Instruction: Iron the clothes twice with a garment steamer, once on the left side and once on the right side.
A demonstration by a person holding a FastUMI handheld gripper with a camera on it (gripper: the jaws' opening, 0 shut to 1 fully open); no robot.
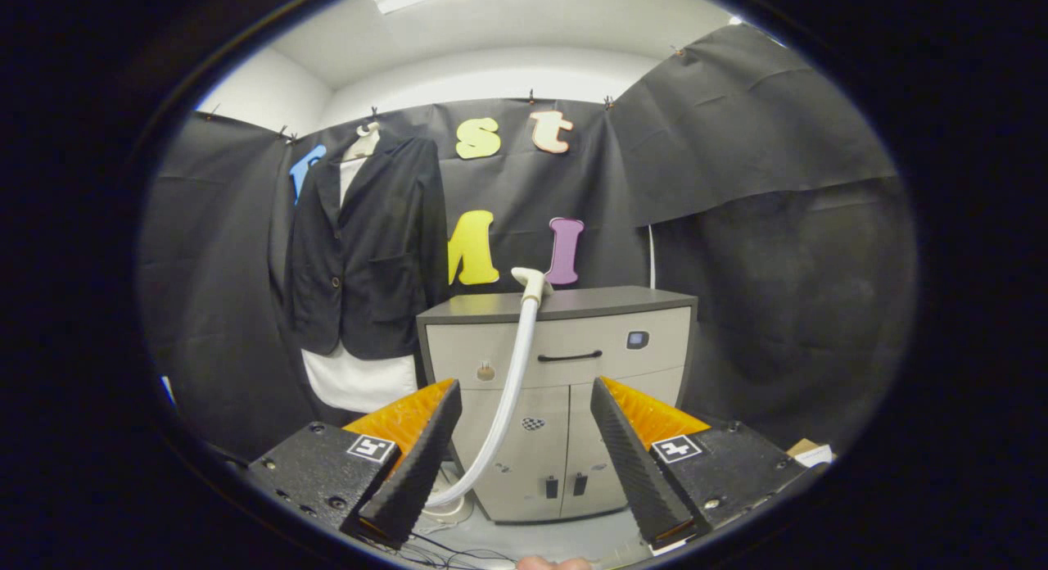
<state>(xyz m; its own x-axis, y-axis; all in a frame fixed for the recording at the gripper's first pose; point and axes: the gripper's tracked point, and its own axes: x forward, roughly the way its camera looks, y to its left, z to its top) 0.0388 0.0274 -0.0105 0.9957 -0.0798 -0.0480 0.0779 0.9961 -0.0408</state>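
A: Steamer head (530, 280) lies on top of the cabinet (565, 390), and its hose (508, 398) hangs down the cabinet front. Nothing is picked up yet, I think.
B: And the gripper (524, 451)?
A: Wide apart, holding nothing. The hose runs down between its fingers, further off.
B: Next?
A: It likely must reach the cabinet top and grab the steamer head.
B: Where are the clothes?
A: The dark jacket (368, 251) hangs on the black wall, just left of the cabinet, with a white shirt (356, 382) under it
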